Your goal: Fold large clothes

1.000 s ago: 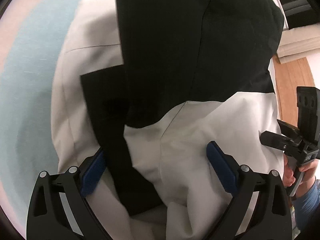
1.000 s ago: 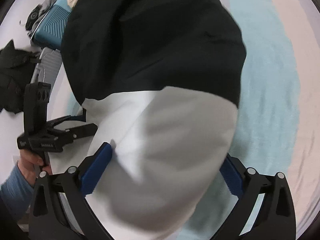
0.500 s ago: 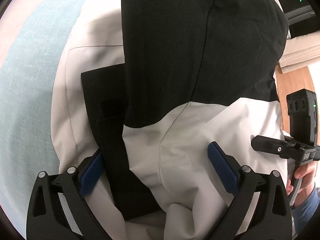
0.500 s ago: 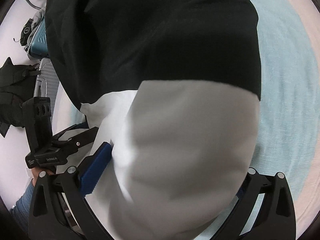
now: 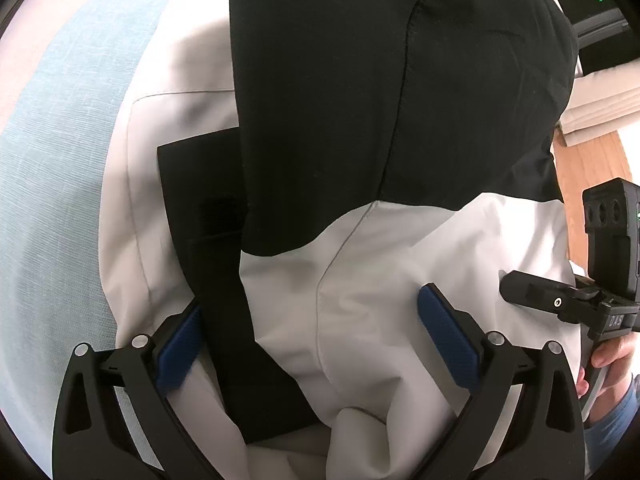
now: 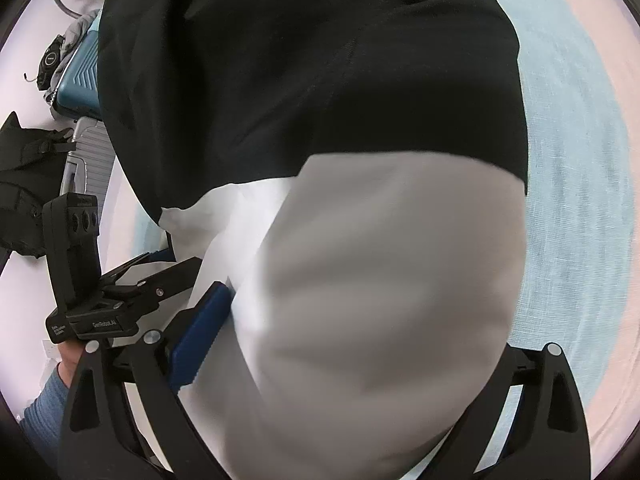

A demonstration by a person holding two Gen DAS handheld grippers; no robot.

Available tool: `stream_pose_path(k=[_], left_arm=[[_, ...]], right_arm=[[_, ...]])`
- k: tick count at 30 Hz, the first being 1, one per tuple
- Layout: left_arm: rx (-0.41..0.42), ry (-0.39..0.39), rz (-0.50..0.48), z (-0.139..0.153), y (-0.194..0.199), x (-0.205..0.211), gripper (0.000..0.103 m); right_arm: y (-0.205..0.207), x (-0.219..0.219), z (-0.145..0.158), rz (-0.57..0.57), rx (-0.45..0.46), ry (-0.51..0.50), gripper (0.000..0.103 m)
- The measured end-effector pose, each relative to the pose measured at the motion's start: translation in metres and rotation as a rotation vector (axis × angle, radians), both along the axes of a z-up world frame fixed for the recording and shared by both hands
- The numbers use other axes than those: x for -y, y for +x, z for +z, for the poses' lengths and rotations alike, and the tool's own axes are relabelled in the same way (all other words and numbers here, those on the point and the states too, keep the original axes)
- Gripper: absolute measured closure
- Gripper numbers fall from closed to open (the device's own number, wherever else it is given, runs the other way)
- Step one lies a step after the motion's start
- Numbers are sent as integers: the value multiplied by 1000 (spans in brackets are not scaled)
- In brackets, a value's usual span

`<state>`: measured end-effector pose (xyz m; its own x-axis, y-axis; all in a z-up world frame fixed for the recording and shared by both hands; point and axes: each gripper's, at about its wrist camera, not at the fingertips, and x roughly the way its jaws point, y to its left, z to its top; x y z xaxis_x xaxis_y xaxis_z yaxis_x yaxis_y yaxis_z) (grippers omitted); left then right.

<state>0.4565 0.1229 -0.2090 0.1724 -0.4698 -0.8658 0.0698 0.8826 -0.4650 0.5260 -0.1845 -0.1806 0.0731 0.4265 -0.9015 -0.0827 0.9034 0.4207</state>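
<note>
A large black-and-white jacket (image 5: pixel 360 160) lies on a light blue and pink cover (image 5: pixel 52 152). Its upper part is black and its lower part is white. My left gripper (image 5: pixel 312 344) is open, its blue pads wide apart with bunched white and black cloth between them. My right gripper (image 6: pixel 352 344) is open too; white cloth (image 6: pixel 380 300) drapes over it and hides its right pad. Each gripper shows in the other's view, the right one (image 5: pixel 560 304) at the jacket's right edge and the left one (image 6: pixel 132 292) at its left edge.
A teal case (image 6: pixel 78 80), a grey ribbed case (image 6: pixel 86 156) and a black bag (image 6: pixel 24 176) lie on the floor at the left of the right wrist view. A wooden floor (image 5: pixel 588 176) and a dark unit (image 5: pixel 600 20) show at the right of the left wrist view.
Both grippers have moved closer to the jacket, which now fills more of each view. The white cloth has slid further over the right gripper. Both jaws stay wide.
</note>
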Motion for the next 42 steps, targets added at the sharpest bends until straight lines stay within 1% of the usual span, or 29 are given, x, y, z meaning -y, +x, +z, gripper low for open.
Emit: stream_pose_path(k=[3, 6, 7, 8, 9, 11, 12, 13, 14, 15, 17, 18, 20, 23, 25, 28, 31, 33, 36, 37, 38, 39, 40, 42], left_arm=[[3, 10, 2, 1, -1, 3, 6], [9, 27, 7, 3, -6, 15, 9], [9, 35, 12, 3, -6, 16, 15], [14, 36, 17, 5, -7, 17, 25], [16, 32, 18, 7, -7, 18, 30], [10, 42, 23, 9, -6, 23, 44], [14, 46, 26, 11, -7, 24, 48], [21, 50, 27, 12, -7, 26, 56], [33, 63, 24, 14, -9, 29, 62], [42, 73, 20, 17, -9, 31, 64], [54, 85, 14, 20, -11, 32, 72], [57, 92, 13, 22, -11, 33, 74], [70, 109, 0, 26, -12, 38, 81], [94, 138, -14, 36, -14, 48, 85], [107, 147, -21, 41, -16, 53, 87], [113, 159, -29, 43, -19, 58, 86], [92, 173, -17, 43, -21, 59, 78], [84, 193, -17, 44, -23, 62, 69], [69, 206, -7, 45, -25, 57, 50], [61, 213, 12, 44, -24, 53, 38], [52, 216, 22, 41, -24, 50, 28], [38, 208, 28, 37, -24, 47, 25], [24, 197, 39, 32, -23, 44, 20], [2, 184, 45, 22, -23, 44, 15]], right_arm=[[0, -3, 1, 2, 5, -10, 13], [-1, -4, 1, 3, 10, -20, 16], [-1, -6, 2, 5, 15, -25, 17], [-2, -7, 3, 4, 23, -30, 20], [-3, -8, 4, 3, 30, -32, 26], [-5, -9, 6, 12, 50, -40, 36], [-7, -9, 9, 12, 59, -38, 41], [-8, -10, 10, 9, 66, -32, 44], [-9, -10, 11, 8, 72, -30, 48], [-10, -11, 13, 8, 81, -25, 53], [-11, -12, 15, 6, 90, -13, 57], [-13, -13, 17, 9, 99, -9, 60], [-15, -15, 20, 13, 111, 0, 63], [-18, -14, 24, 9, 123, 16, 67], [-23, -11, 26, 8, 134, 33, 68], [-29, -7, 26, 18, 139, 36, 69], [-29, -6, 21, 21, 117, 35, 68], [-29, -7, 20, 29, 109, 25, 67], [-30, -11, 19, 40, 97, 10, 65], [-31, -11, 18, 41, 93, 12, 64], [-32, -12, 17, 43, 91, 10, 63], [-32, -12, 16, 45, 87, 10, 62], [-33, -13, 15, 47, 84, 9, 61], [-34, -14, 14, 54, 82, 0, 60]])
